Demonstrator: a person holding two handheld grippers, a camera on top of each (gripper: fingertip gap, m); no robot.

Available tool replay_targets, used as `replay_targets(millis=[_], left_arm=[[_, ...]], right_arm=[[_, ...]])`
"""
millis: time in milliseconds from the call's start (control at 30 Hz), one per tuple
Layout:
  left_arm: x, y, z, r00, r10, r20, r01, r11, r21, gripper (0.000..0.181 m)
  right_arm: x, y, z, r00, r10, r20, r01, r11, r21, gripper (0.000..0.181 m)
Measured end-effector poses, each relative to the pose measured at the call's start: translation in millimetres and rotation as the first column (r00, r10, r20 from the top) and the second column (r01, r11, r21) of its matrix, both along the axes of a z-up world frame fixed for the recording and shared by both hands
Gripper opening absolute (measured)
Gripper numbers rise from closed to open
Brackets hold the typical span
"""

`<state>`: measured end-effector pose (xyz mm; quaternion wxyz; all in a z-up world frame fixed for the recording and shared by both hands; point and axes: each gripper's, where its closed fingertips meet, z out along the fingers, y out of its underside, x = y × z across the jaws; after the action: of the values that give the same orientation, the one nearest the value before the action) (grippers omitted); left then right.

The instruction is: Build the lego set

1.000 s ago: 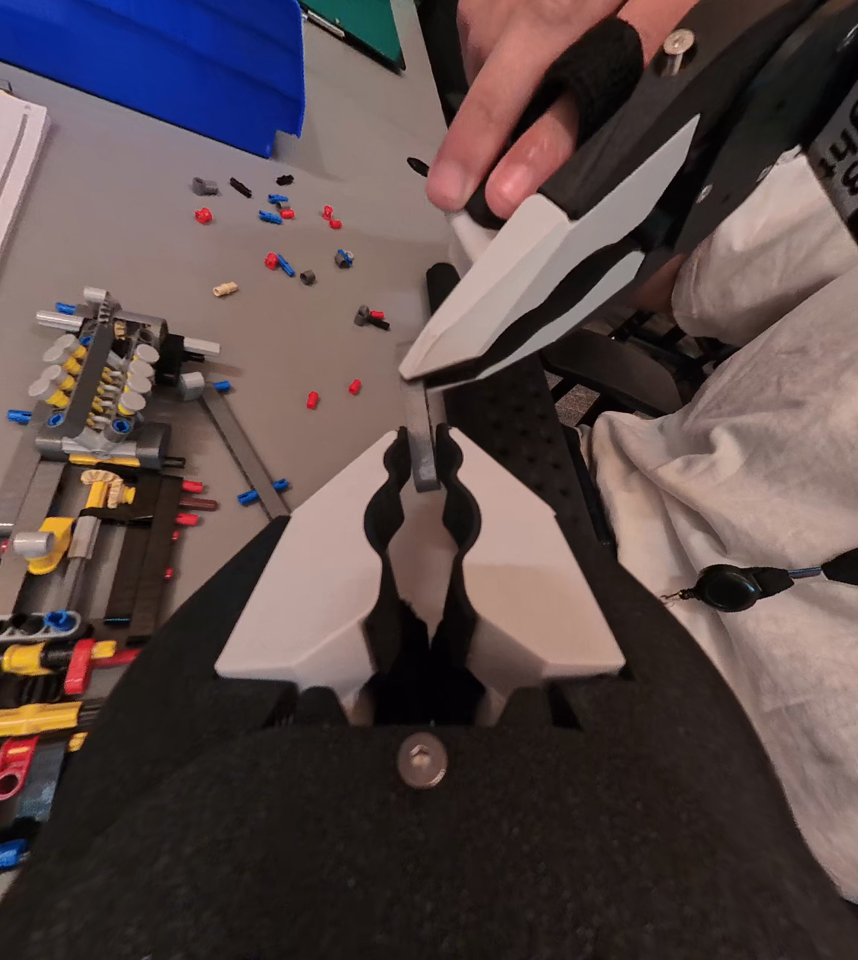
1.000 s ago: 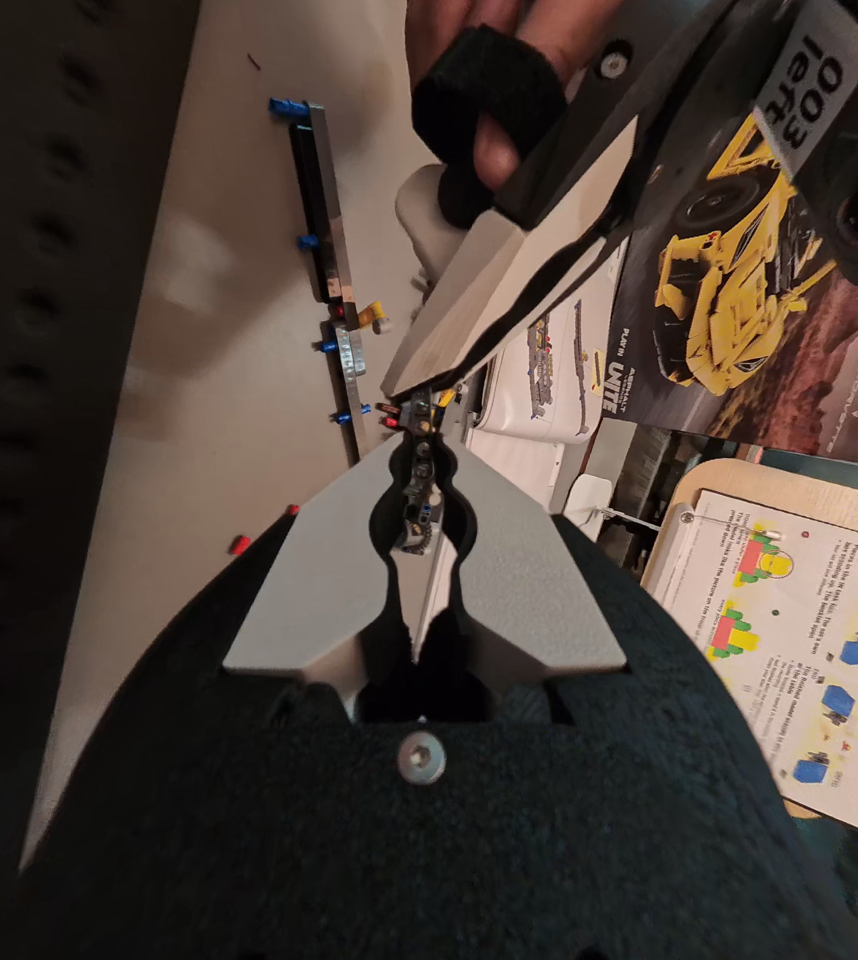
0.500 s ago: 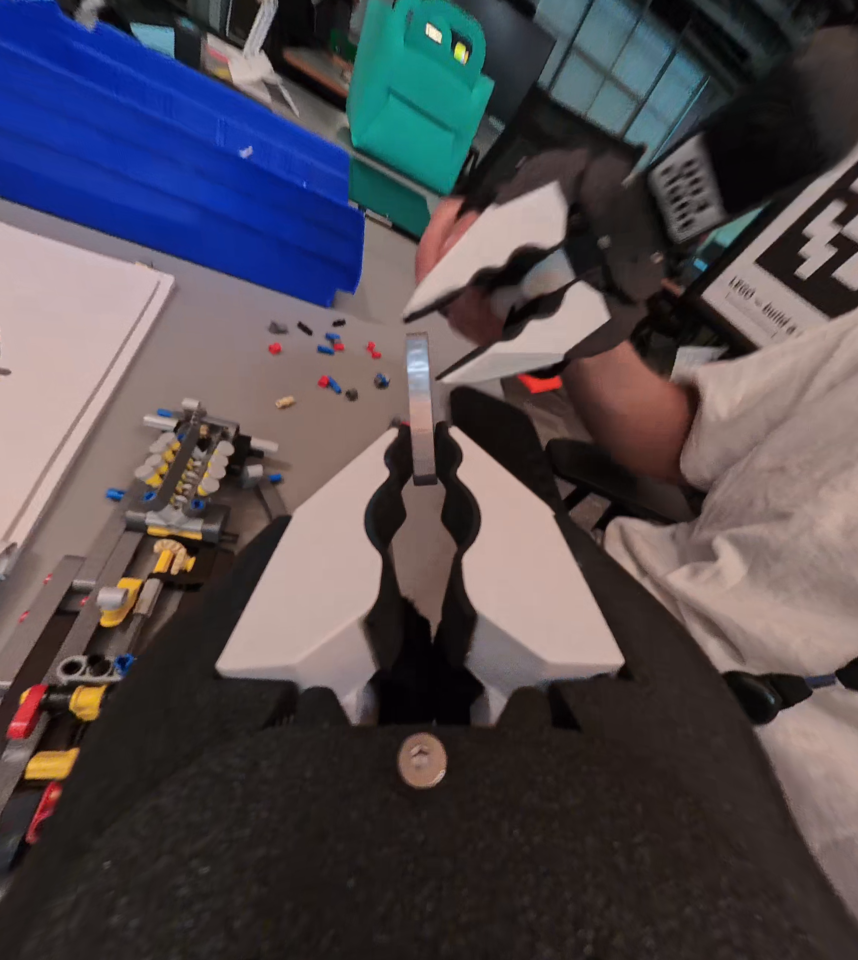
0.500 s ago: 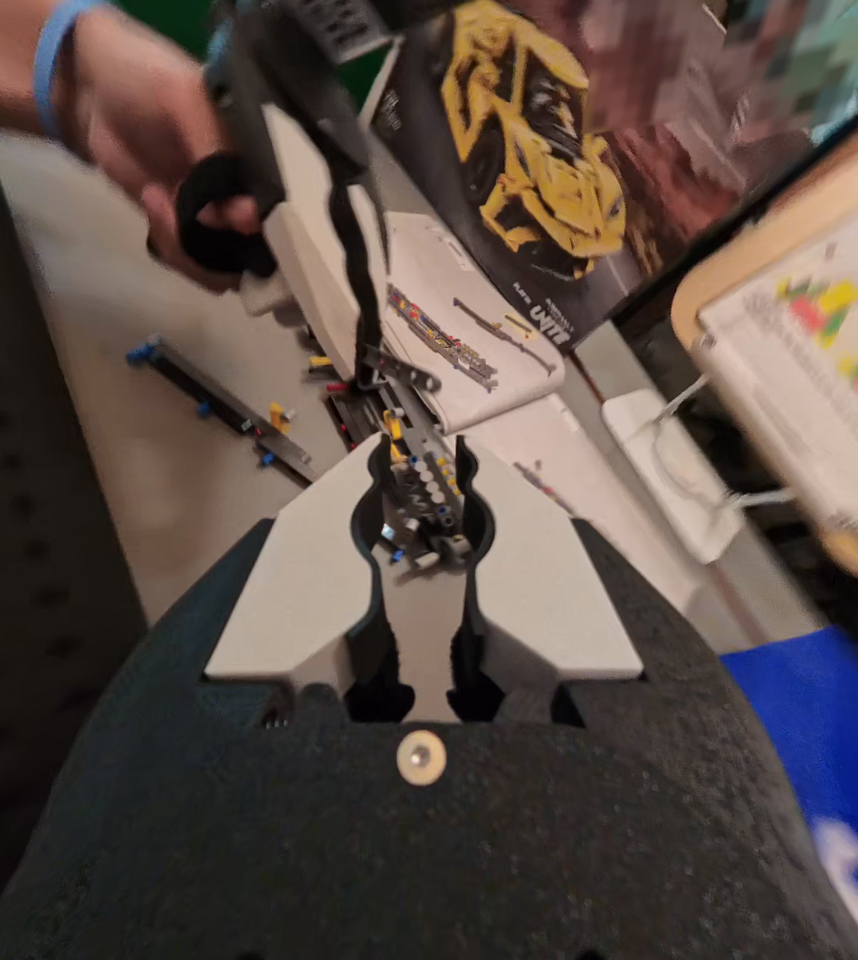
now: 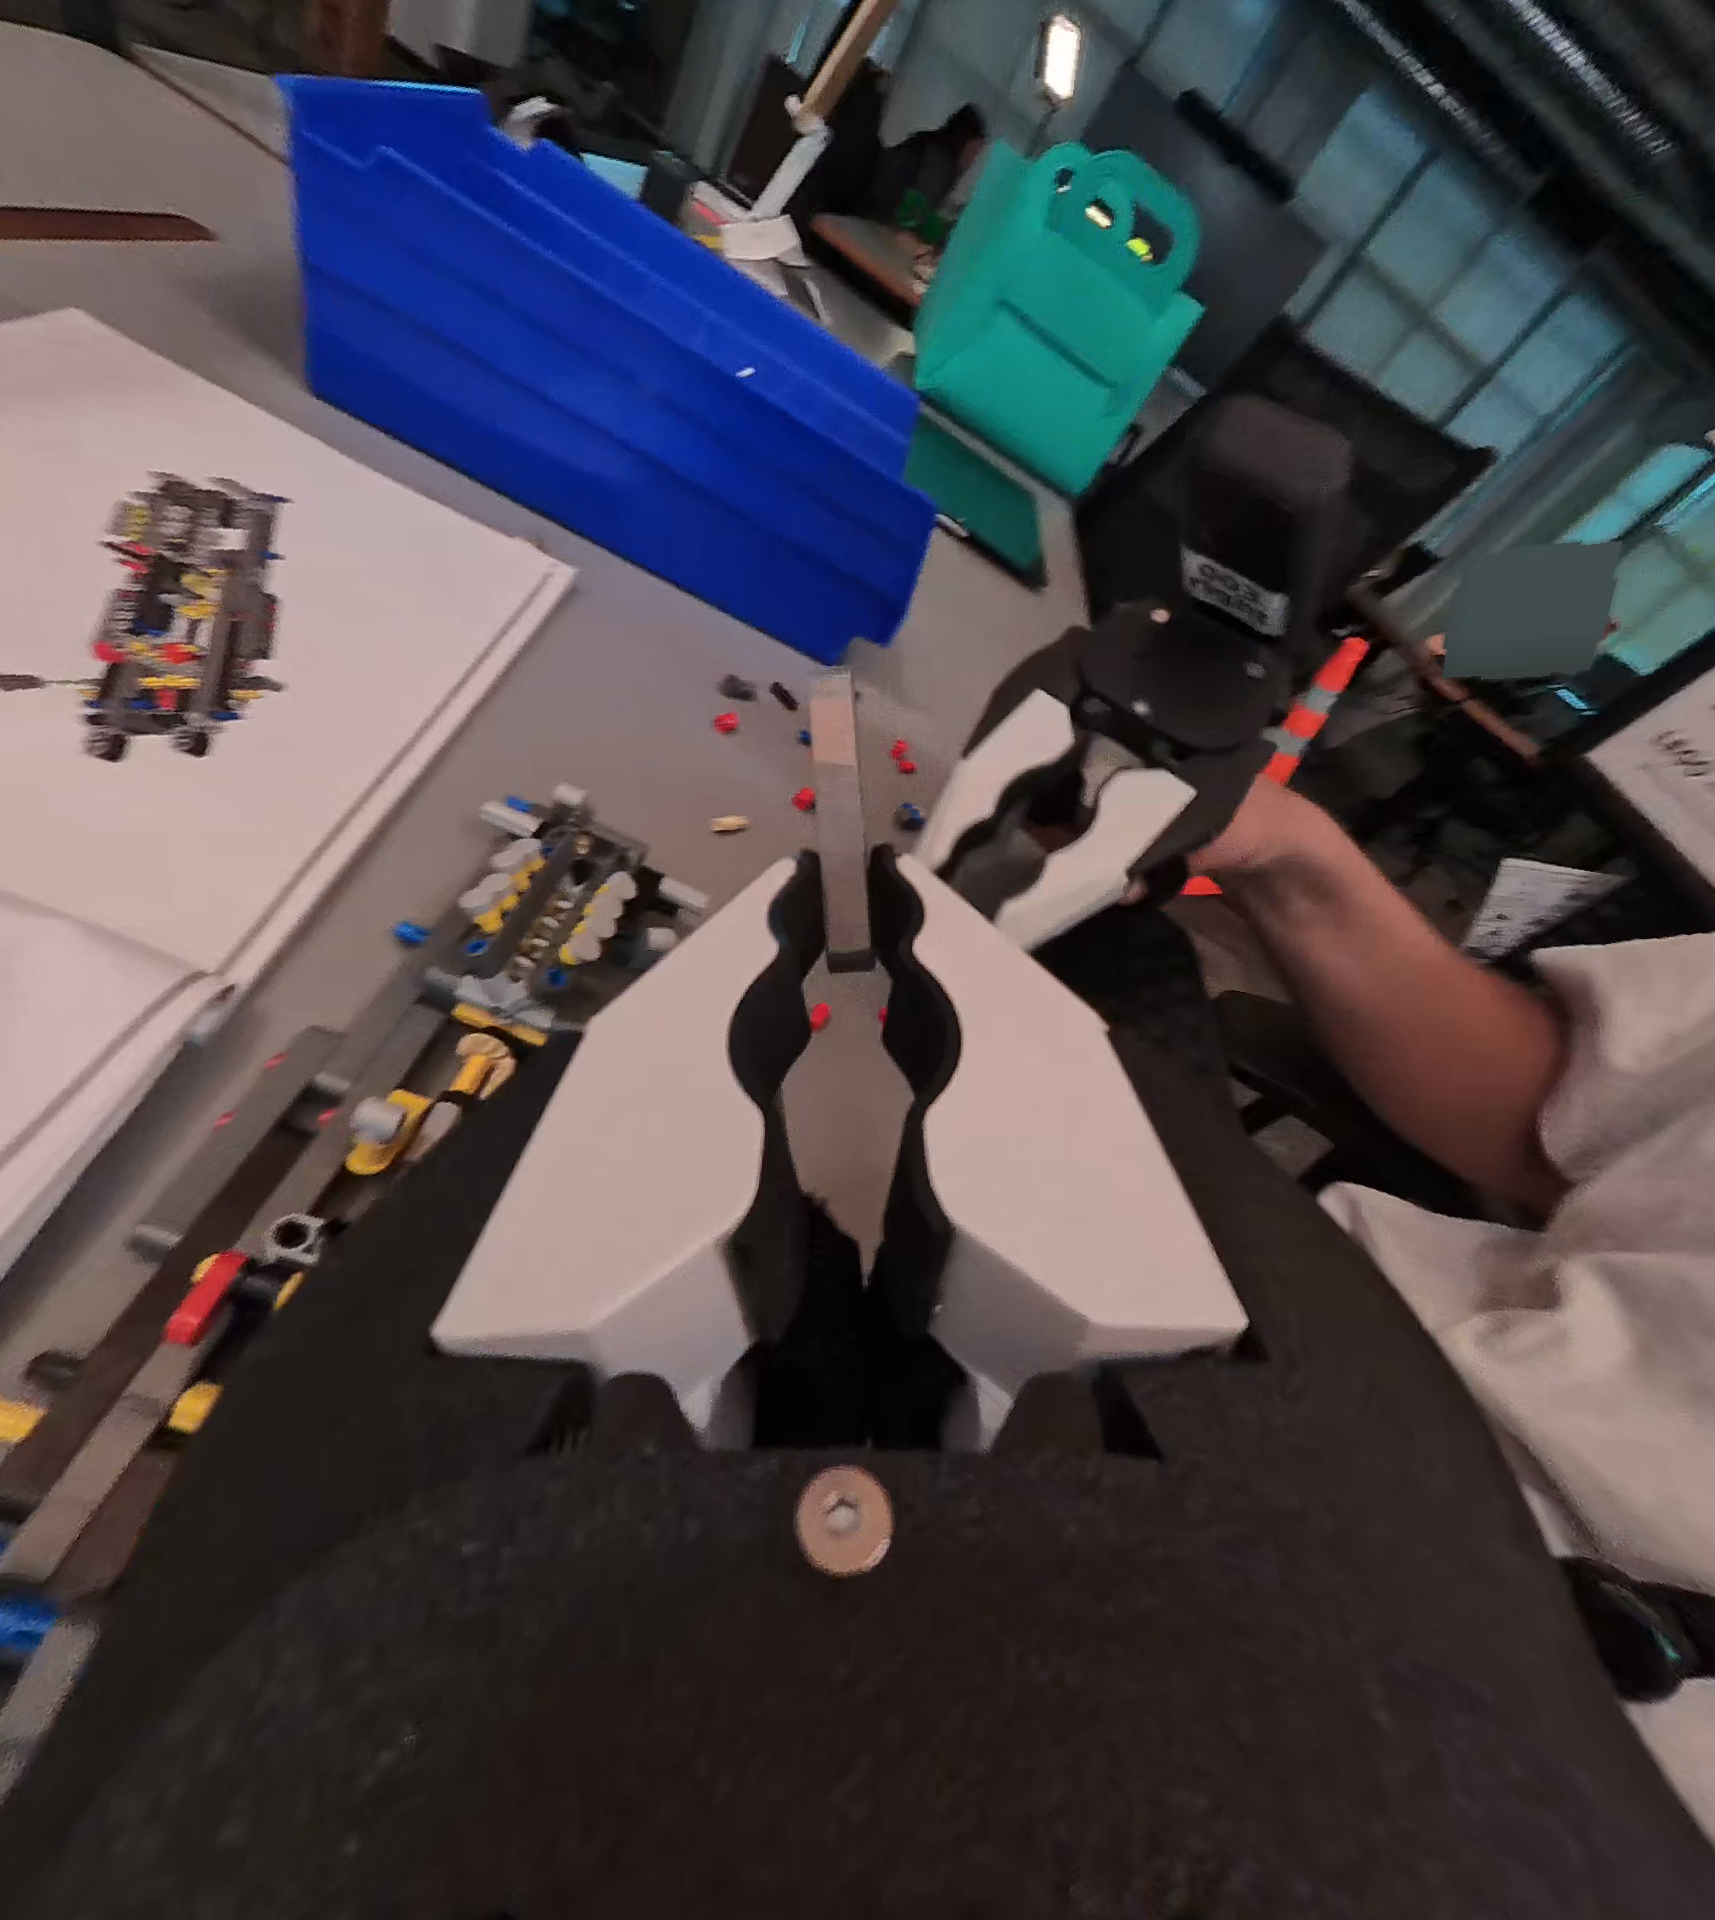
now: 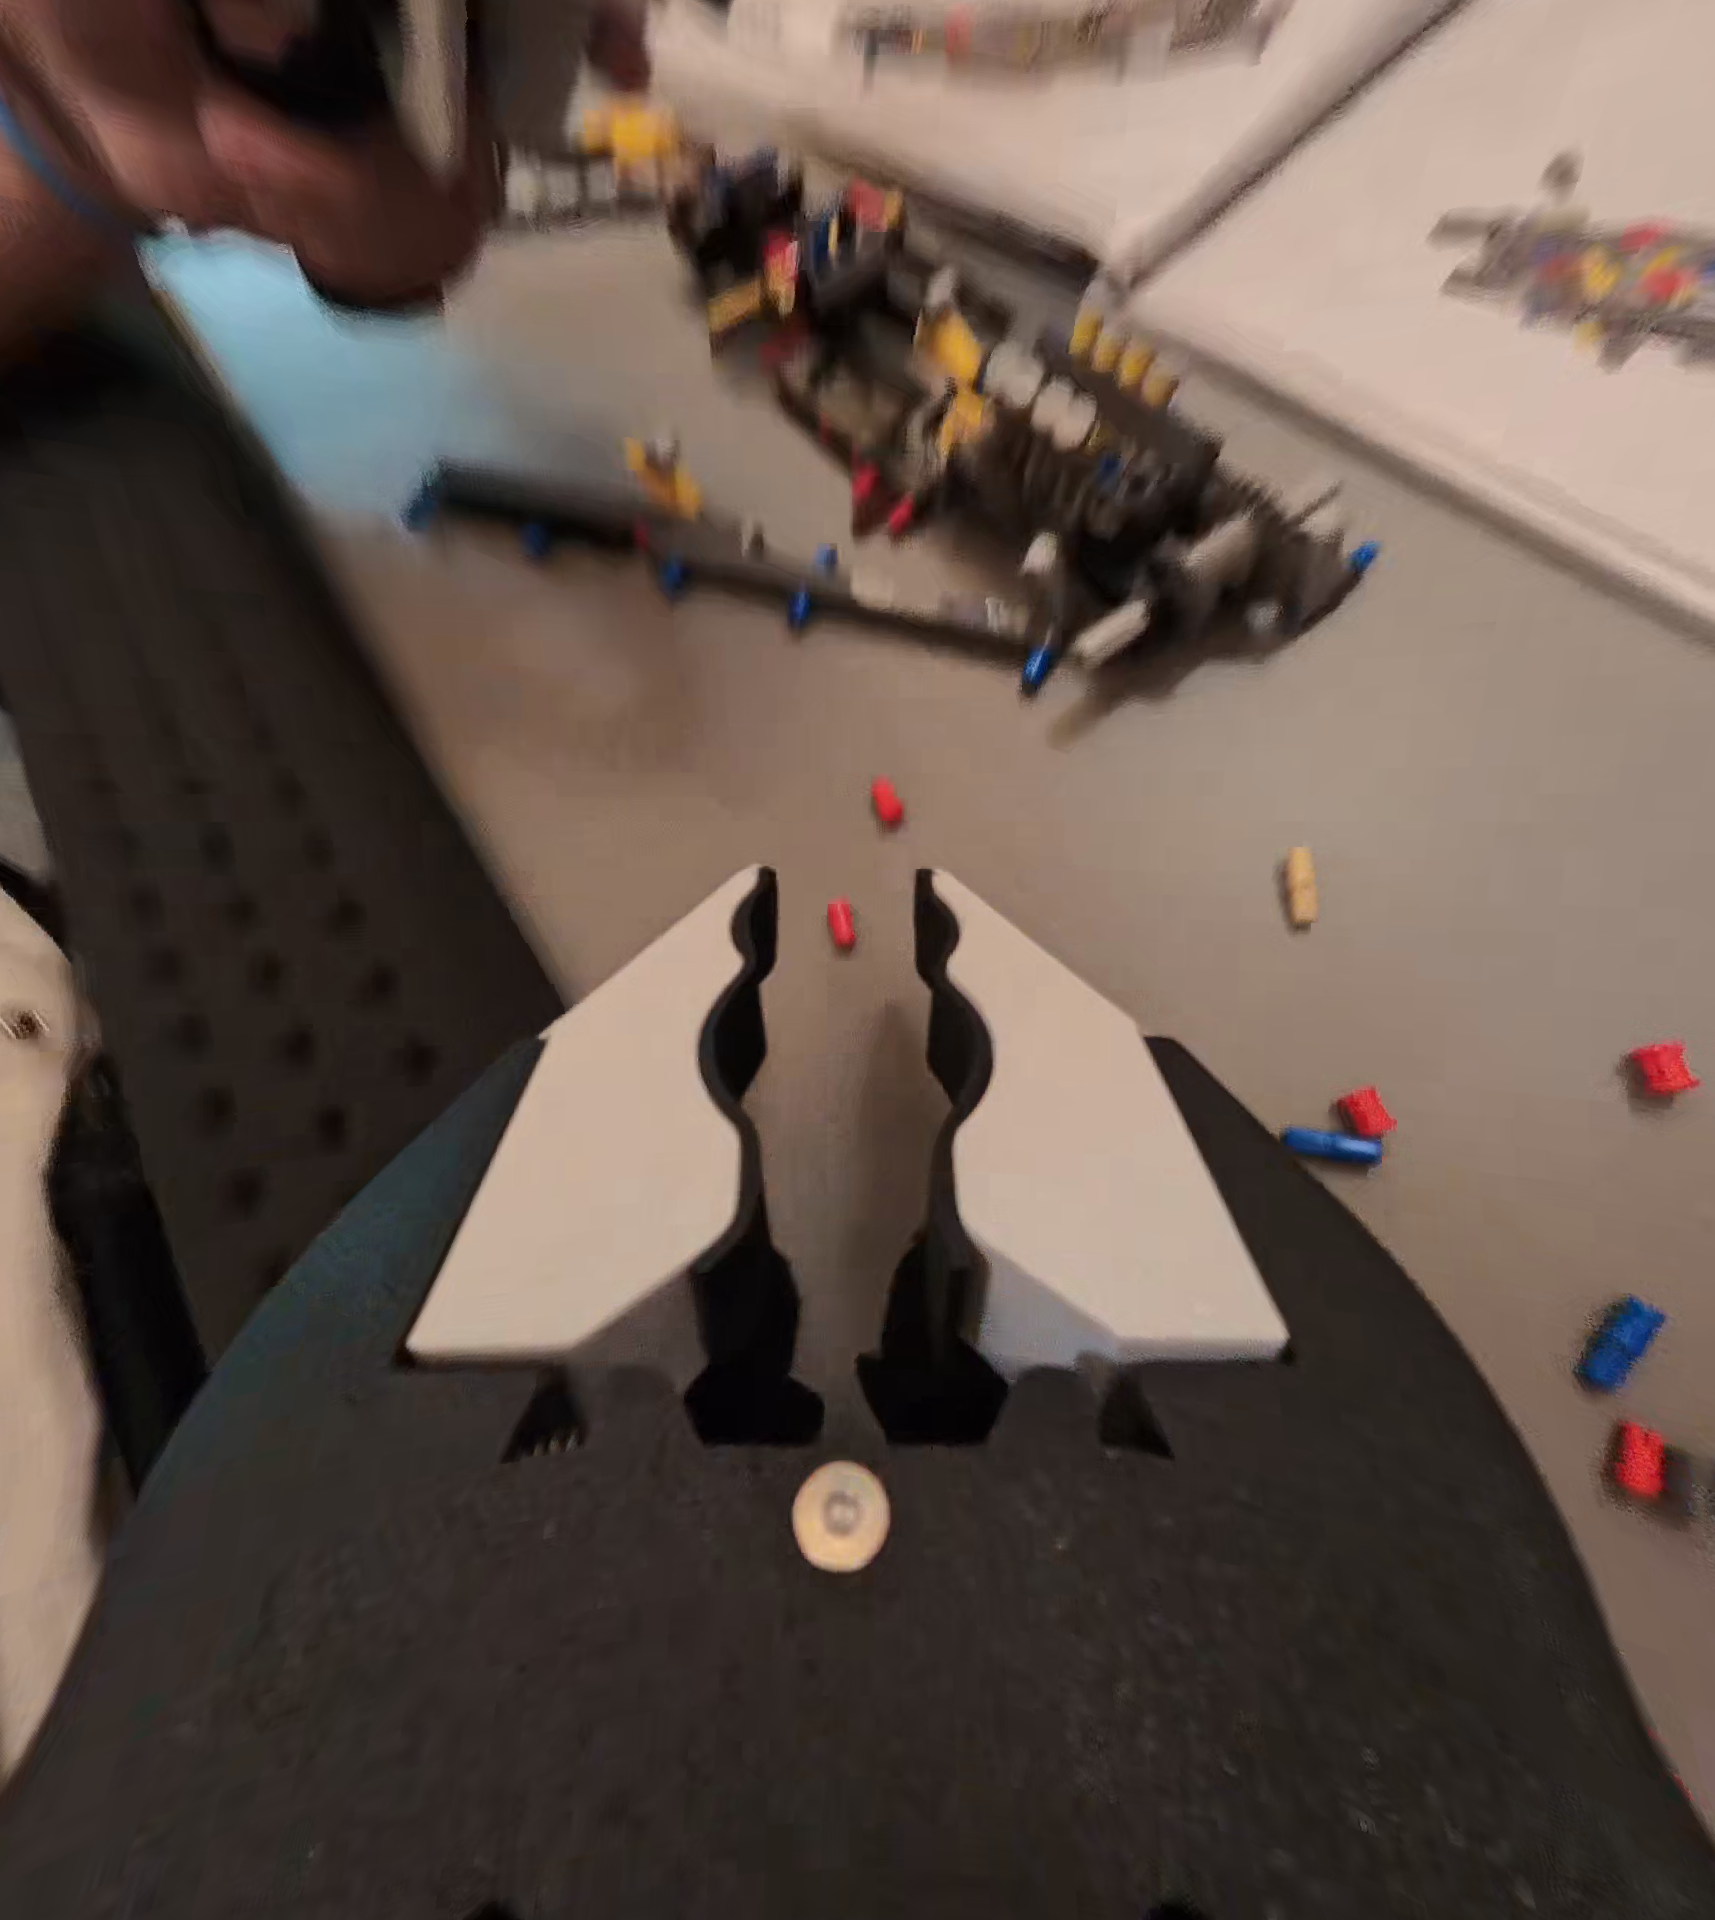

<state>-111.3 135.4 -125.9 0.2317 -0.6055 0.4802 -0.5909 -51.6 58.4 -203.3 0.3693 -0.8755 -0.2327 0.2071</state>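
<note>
My left gripper (image 5: 842, 862) is shut on a short grey beam (image 5: 835, 800) that sticks up from between its tips, held above the table. My right gripper (image 6: 845, 883) is open and empty, low over the grey table, with a loose red pin (image 6: 840, 923) lying between its fingertips and another red pin (image 6: 886, 802) just beyond. It also shows in the left wrist view (image 5: 1040, 821), to the right of the beam. The part-built lego chassis (image 5: 552, 914) lies on the table at the left; it shows blurred in the right wrist view (image 6: 1040, 447).
An open instruction book (image 5: 209, 675) lies left of the chassis, a blue bin (image 5: 604, 384) behind it. A long black beam with blue pins (image 6: 707, 561) lies before the chassis. Loose red, blue and tan pins (image 6: 1622, 1351) scatter the table. The person's arm (image 5: 1372, 997) reaches in at right. Left tips to right tips: about 12 centimeters.
My right gripper let go of the grey beam, opened, and swung away down over the loose pins. My left gripper tilted up, still holding the beam.
</note>
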Motion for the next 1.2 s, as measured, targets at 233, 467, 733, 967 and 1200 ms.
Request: replay_targets(millis=[233,467,733,967,1200], left_arm=[[1.7,-0.8,-9.5,0.999,0.003,-0.042,-0.001,0.999,0.038,0.008],[1.6,-0.9,-16.1,0.997,0.003,-0.076,0.002,0.997,0.074,0.007],[1.4,-2.2,-18.7,0.996,0.002,-0.092,0.007,0.995,0.099,0.008],[-0.1,-0.6,-19.9,0.994,0.01,-0.106,0.004,0.991,0.13,0.007],[3.5,4.7,-30.6,0.986,0.083,-0.143,-0.037,0.955,0.295,0.007]], right_arm=[[-5.5,-9.4,-21.1,0.971,0.091,0.222,-0.096,0.995,0.01,0.02],[0.0,-0.8,-25.4,0.933,0.101,0.346,-0.103,0.995,-0.012,0.014],[-12.3,23.9,-23.8,0.93,0.151,0.335,-0.167,0.986,0.019,0.012],[-15.0,28.3,-32.8,0.931,0.202,0.302,-0.208,0.978,-0.015,0.004],[-27.6,50.1,20.7,0.995,0.096,0.026,-0.098,0.984,0.148,0.003]])
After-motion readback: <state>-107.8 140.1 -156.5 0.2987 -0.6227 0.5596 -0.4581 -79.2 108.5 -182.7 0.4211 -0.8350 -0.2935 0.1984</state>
